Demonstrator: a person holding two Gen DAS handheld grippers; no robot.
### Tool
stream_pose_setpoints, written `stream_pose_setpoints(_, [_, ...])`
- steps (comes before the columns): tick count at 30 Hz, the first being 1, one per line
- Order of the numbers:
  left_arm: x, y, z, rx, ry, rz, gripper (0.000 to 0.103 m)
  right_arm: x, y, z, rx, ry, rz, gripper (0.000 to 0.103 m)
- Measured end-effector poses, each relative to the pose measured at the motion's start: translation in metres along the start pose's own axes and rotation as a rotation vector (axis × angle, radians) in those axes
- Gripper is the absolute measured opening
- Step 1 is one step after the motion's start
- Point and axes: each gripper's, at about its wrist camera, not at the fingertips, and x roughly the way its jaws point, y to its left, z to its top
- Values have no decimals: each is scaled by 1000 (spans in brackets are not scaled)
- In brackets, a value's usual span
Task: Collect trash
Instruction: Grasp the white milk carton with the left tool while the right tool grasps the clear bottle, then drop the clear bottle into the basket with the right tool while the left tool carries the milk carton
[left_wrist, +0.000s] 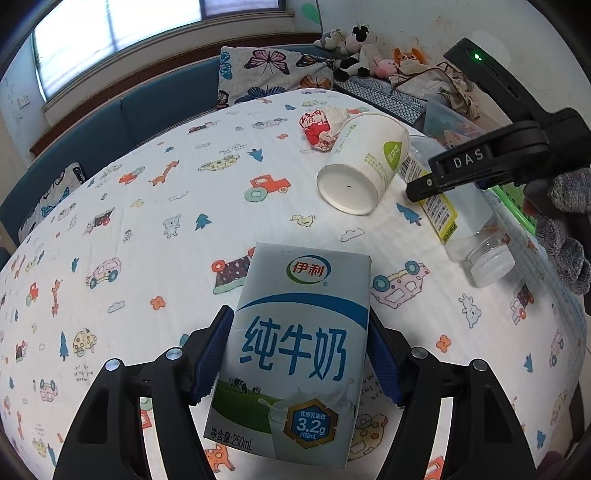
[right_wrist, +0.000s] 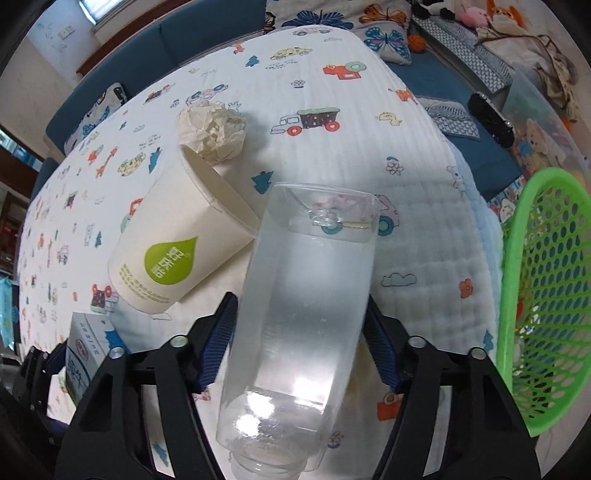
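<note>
Both views are bright with soft daylight from a window (left_wrist: 122, 37), which is blown out white. Shadows are faint. A glare patch shines on the clear plastic bottle (right_wrist: 299, 332). Fisheye distortion curves the edges, with dark vignetted corners. Focus is sharp.

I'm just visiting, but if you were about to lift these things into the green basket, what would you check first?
1. Left hand-held gripper pads against the milk carton: ok, both blue pads touch its sides.
2. Right hand-held gripper gripping the plastic bottle: cannot tell; pads flank it closely, but firm contact isn't clear.
3. Green basket within view and open: ok, beside the bed's right edge.
4. Paper cup clear of the bottle: not ok, it lies right against it and may roll.
5. Crumpled tissue left to collect: ok, visible behind the cup.
</note>
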Motion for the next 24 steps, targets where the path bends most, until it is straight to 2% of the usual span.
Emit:
stream_pose_setpoints(8, [6, 2, -1, -22, 22, -1, 73, -10, -8, -6, -10, -14, 46, 62])
stream_pose_setpoints(15, [10, -4, -4, -5, 35, 26, 74, -25, -21, -17, -2, -26, 103, 62])
stream_pose_setpoints(24, [13, -4, -7, -11, 53, 39, 74, -13, -14, -25, -25, 3, 104, 62])
